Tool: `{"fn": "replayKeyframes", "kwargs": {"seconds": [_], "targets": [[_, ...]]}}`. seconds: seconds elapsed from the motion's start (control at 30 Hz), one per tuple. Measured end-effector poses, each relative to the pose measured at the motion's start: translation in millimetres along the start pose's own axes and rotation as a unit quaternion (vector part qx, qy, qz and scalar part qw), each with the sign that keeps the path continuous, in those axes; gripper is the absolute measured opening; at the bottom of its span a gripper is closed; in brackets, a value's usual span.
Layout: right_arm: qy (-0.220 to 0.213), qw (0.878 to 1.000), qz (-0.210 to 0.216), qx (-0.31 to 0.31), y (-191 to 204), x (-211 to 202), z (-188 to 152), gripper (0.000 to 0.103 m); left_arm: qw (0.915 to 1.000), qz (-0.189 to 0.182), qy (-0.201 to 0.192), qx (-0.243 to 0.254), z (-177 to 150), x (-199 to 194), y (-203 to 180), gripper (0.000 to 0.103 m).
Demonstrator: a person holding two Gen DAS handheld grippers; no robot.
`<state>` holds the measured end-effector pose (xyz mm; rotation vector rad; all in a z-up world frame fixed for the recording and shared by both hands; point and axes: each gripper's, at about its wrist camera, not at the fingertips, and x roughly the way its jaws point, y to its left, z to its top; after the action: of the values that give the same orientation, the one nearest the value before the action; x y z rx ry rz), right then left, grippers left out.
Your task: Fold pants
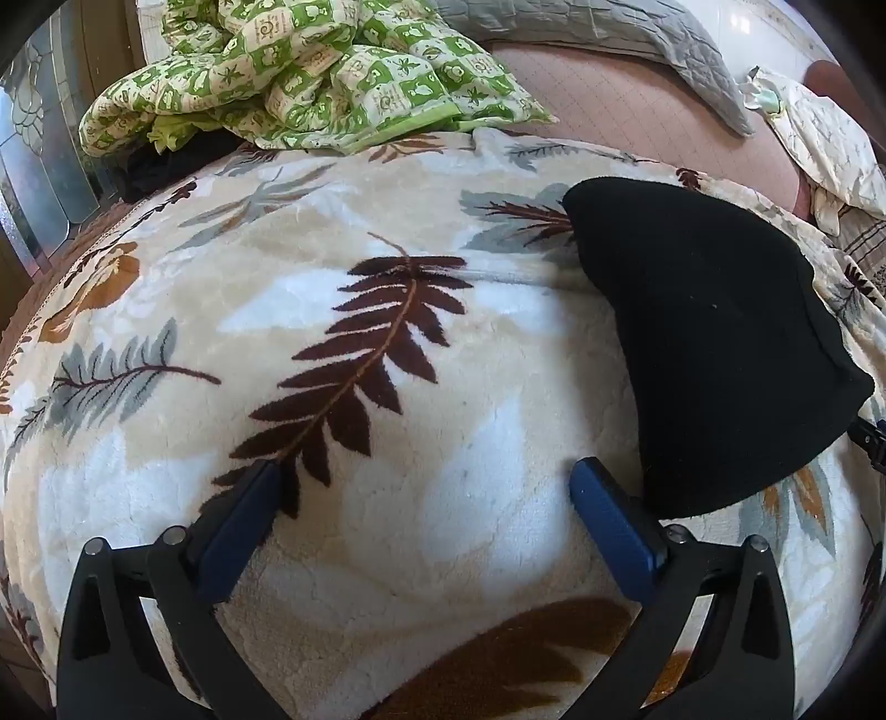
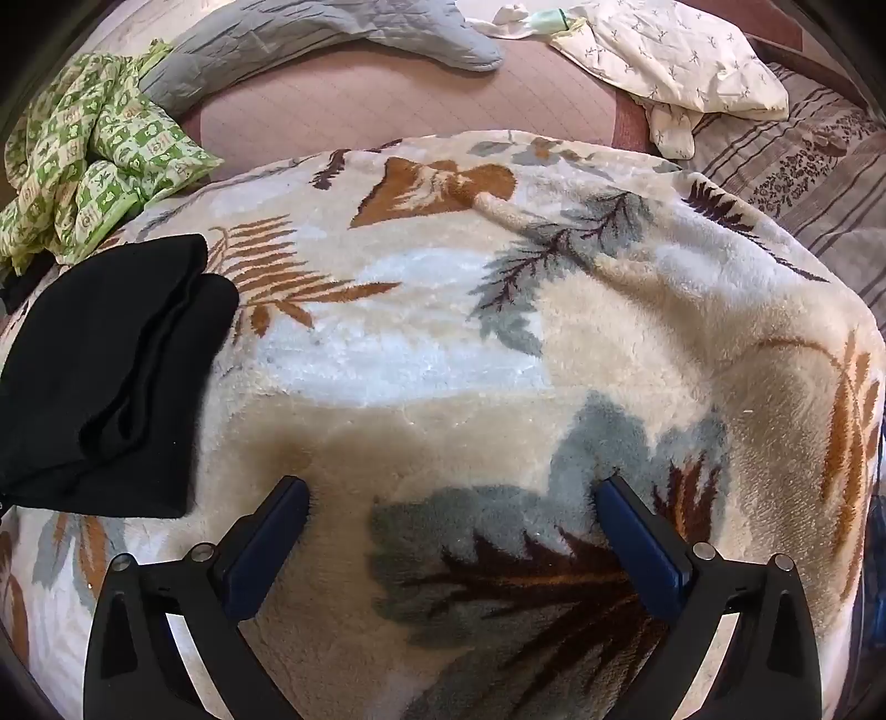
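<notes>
1. Closest to the cameras: both grippers sit spread wide with nothing between the fingers. The left gripper (image 1: 423, 479) hovers over the fuzzy leaf-print blanket (image 1: 343, 166), its right finger just beside the edge of the pants. The right gripper (image 2: 451, 495) is over bare blanket too, with the pants off to its left.

2. The black pants (image 1: 714, 343) lie between the two grippers, on the blanket, already doubled into a compact bundle. In the right wrist view the pants (image 2: 111, 365) show stacked layers and a rounded folded edge, so there's more than one fold in there. Fabric looks thick and soft, no loose legs trailing out.

3. Step-wise, this looks like the tail end: the fold seems done and both grippers are clear of it. If anything's left, it's probably a final halving or just squaring the bundle, which would mean coming back in and pinching all layers at one edge.

4. Further back: a green checkered quilt (image 1: 310, 72), a grey quilted cover (image 2: 310, 39), and a pale printed cloth (image 2: 681, 61).
</notes>
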<state>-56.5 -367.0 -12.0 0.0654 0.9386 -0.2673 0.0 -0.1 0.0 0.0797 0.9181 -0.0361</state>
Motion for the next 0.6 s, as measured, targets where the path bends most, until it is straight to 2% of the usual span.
{"fn": "replayKeyframes", "kwargs": {"seconds": [0.6], "targets": [[-0.001, 1.0, 0.004, 0.003, 0.4, -0.5, -0.2, 0.102, 1.0, -0.002, -0.002, -0.002, -0.1, -0.2, 0.0, 0.103]]}}
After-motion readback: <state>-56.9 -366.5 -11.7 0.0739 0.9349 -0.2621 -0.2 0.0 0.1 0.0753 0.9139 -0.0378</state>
